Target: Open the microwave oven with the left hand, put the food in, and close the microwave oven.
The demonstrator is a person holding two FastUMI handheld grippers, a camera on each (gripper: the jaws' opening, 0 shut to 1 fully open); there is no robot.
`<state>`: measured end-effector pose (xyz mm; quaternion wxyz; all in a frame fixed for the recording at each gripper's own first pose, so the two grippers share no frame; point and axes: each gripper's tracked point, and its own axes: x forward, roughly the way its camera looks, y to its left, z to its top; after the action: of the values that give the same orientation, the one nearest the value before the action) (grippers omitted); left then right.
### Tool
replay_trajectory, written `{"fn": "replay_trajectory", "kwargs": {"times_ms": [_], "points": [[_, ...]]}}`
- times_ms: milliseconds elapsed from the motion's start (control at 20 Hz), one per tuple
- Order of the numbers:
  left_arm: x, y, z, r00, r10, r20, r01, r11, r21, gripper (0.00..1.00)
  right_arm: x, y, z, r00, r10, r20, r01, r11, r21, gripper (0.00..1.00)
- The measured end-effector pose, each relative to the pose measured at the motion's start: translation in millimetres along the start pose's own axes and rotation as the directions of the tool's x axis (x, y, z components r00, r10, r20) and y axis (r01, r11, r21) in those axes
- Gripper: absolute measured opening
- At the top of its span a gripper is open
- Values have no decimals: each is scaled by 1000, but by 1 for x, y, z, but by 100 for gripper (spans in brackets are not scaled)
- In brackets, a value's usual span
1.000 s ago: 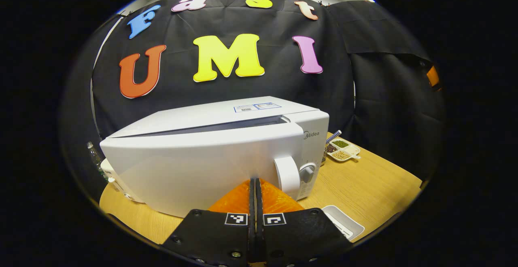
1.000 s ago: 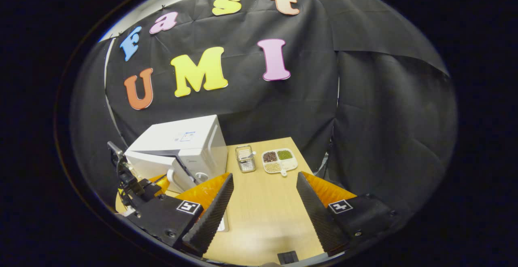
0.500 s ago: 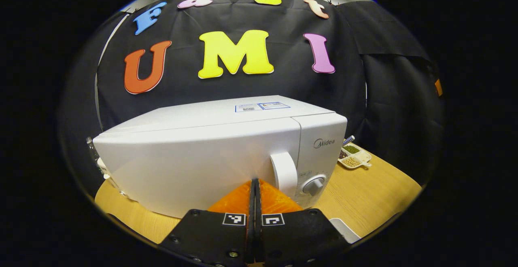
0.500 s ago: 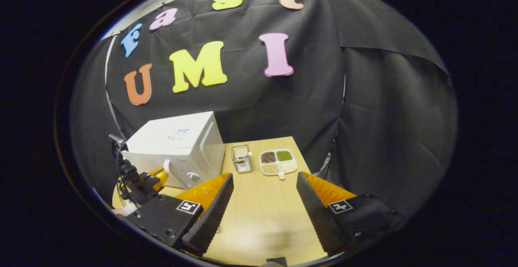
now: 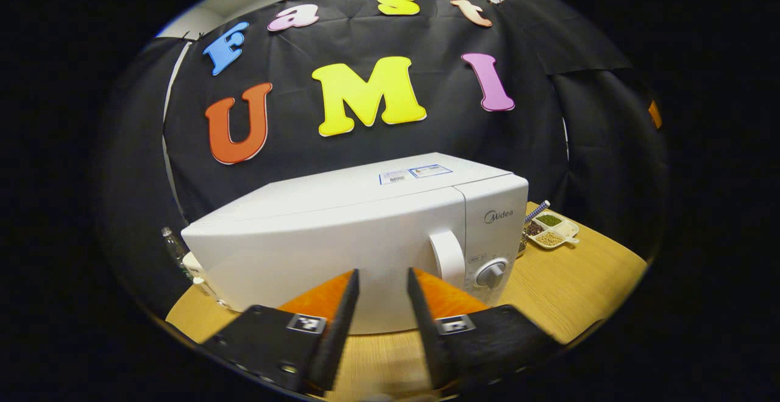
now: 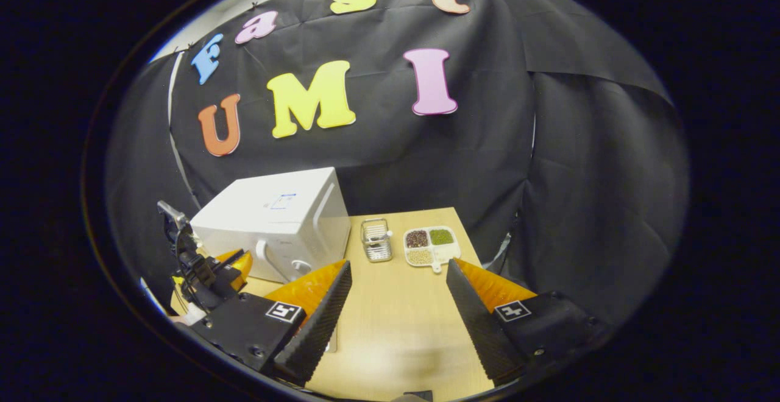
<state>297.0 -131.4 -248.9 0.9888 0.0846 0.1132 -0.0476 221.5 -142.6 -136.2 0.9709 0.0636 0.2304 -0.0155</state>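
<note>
Where ridged gripper fingers part, boxy white microwave sits shut.

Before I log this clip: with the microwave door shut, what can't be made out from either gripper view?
- Microwave interior: hidden behind its shut door, so whether food sits inside is unknown.
- Bottle, left gripper view: partly hidden behind the microwave.
- Divided tray: its contents too small to identify.
- Wire basket, right gripper view: contents too small.
- Left gripper, right gripper view: its fingertips are too small to judge.

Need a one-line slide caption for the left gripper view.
Left gripper open in front of the closed white microwave on the wooden table.
</note>
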Motion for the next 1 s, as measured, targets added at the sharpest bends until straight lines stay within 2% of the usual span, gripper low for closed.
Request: {"fn": "replay_trajectory", "kwargs": {"times_ms": [100,250,500,650,800,1000], "points": [[-4,4,-2,1000,6,11,-6,1000,-7,96,-6,-2,-6,1000,-3,1,3,1000,-6,100],[-24,9,-4,1000,1,3,-1,998,-56,97,-17,-6,-15,1000,-24,3,24,1000,11,100],[-77,22,9,999,-26,37,29,996,-85,97,-54,8,-41,998,-61,27,60,998,36,100],[-123,41,20,997,-50,64,55,996,-70,96,-84,36,-58,997,-71,37,69,996,51,100],[-178,70,28,996,-45,73,51,996,-74,97,-116,72,-72,994,-73,87,73,997,6,100],[-253,108,51,995,-16,98,25,995,-96,97,-160,128,-78,982,-30,185,37,999,-33,100]]}}
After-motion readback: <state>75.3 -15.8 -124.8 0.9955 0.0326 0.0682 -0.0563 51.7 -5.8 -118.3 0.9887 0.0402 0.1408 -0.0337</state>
